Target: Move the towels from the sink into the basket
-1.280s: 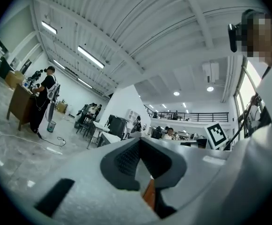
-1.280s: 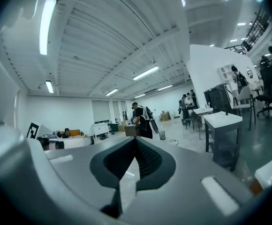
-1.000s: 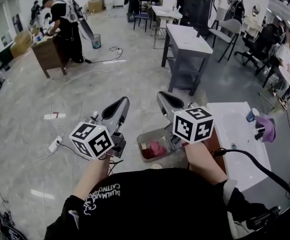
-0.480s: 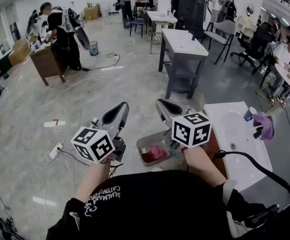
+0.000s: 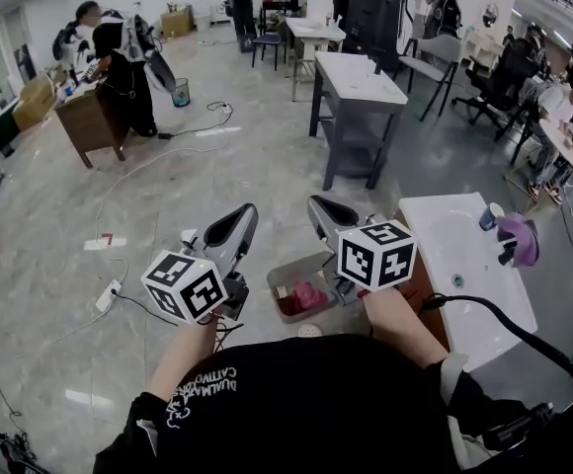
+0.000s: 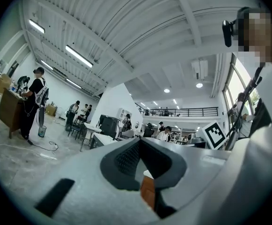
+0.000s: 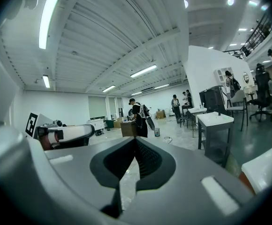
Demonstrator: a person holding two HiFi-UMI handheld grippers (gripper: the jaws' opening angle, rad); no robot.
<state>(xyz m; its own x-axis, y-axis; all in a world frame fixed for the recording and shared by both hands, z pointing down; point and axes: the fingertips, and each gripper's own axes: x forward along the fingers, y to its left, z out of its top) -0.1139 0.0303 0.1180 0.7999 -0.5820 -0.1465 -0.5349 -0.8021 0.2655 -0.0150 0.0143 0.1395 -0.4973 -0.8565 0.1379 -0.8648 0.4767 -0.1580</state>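
In the head view a grey basket stands on the floor ahead of me, with a pink-red towel lying in it. To the right is the white sink; a purple towel hangs by its faucet at the far side. My left gripper is held left of the basket, shut with nothing between its jaws. My right gripper hovers above the basket's right end, also shut and empty. In the left gripper view the left gripper has its jaws meeting at the tip. The right gripper view shows the same of the right gripper.
A blue cup stands on the sink's rim. A grey table stands further off on the floor. A power strip and cables lie at the left. A person works at a wooden desk far left. A black cable trails over the sink's near corner.
The right gripper has sunk slightly toward the basket. The left gripper has held still. Both stay shut and empty, and the head view has shifted a little.
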